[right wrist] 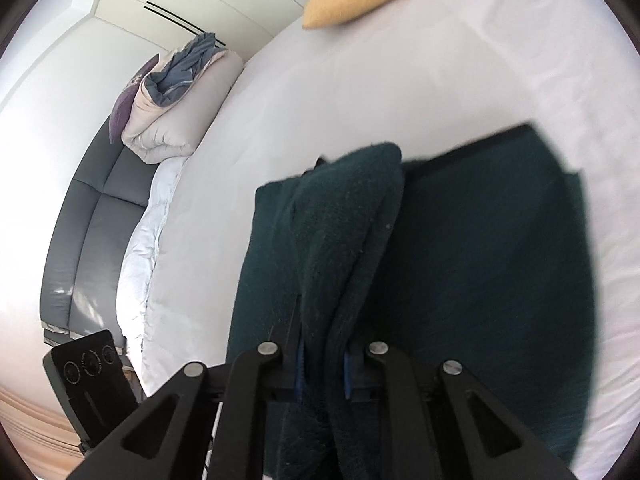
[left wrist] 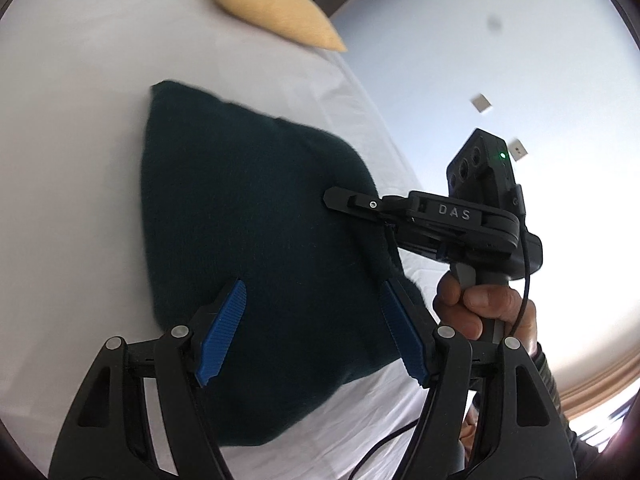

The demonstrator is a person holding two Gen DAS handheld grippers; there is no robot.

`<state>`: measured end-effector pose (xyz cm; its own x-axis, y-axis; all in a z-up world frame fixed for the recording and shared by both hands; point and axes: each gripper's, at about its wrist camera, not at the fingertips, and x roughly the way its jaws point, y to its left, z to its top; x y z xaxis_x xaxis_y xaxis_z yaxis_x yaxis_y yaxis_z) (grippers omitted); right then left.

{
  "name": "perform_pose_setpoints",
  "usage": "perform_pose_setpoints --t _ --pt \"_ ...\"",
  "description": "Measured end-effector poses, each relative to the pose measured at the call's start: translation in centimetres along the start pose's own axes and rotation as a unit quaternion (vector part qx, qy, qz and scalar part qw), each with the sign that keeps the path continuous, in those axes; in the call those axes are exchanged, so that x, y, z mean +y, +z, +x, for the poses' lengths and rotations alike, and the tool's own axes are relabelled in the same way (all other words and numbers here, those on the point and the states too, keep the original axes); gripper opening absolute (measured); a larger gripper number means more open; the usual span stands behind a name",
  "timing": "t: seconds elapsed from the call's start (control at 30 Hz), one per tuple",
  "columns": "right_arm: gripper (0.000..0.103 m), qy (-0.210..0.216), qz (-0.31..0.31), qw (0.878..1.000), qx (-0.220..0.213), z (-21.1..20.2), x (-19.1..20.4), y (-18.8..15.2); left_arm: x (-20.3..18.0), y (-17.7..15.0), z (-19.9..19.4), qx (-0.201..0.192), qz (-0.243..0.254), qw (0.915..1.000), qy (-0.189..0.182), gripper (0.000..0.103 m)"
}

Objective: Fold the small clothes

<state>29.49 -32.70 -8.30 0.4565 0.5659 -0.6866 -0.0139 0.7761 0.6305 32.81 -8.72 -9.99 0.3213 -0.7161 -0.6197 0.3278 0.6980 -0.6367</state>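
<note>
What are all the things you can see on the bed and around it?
Garment: one, dark green, lying on the bed, one part lifted.
Bed sheet: one, white, under the garment.
Cushion: one, yellow, at the far end of the bed.
Duvet: one, pale with a blue side, bundled beside the bed.
Sofa: one, grey, next to the bed.
Left gripper: one, black with blue pads, open above the garment.
Right gripper: one, black, clamped on a fold of the garment.
</note>
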Motion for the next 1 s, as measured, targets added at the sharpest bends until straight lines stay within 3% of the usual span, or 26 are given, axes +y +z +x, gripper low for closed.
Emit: perform_pose_setpoints --t 0.2,0.4,0.7,0.77,0.83,0.87,0.93,1.0 --pt "0.014 -0.018 0.029 0.999 -0.019 -3.4 -4.9 -0.3 -1.6 0.2 2.2 0.011 0.023 0.9996 0.006 0.069" --pt "0.014 -0.014 0.062 0.998 -0.026 -3.9 -8.8 -1.5 -1.7 -0.6 5.2 0.03 0.032 0.999 0.01 0.069" --pt "0.014 -0.011 0.032 0.996 -0.085 -7.2 -6.7 -0.4 -3.7 -0.5 2.2 -0.038 0.072 0.9964 0.025 0.069" --pt "0.015 -0.002 0.025 0.998 -0.059 -6.2 -6.8 -0.3 -3.7 -0.5 3.5 -0.014 0.073 0.9965 0.037 0.069" --pt "0.016 0.005 0.034 0.999 0.018 -3.0 -7.7 -1.3 -3.0 -1.2 5.0 0.011 0.067 0.9967 0.044 0.069" --pt "0.016 -0.002 0.046 0.999 0.026 -2.1 -8.4 -1.8 -2.8 -1.5 5.5 0.014 0.069 0.9965 0.045 0.069" --pt "0.016 0.034 0.08 0.996 -0.001 -2.6 -9.6 -2.4 -2.8 -2.2 5.8 0.009 0.091 0.9943 0.055 0.069" --pt "0.019 0.04 0.091 0.995 -0.011 -3.0 -9.7 -2.5 -3.0 -2.3 6.0 0.015 0.105 0.9925 0.062 0.069"
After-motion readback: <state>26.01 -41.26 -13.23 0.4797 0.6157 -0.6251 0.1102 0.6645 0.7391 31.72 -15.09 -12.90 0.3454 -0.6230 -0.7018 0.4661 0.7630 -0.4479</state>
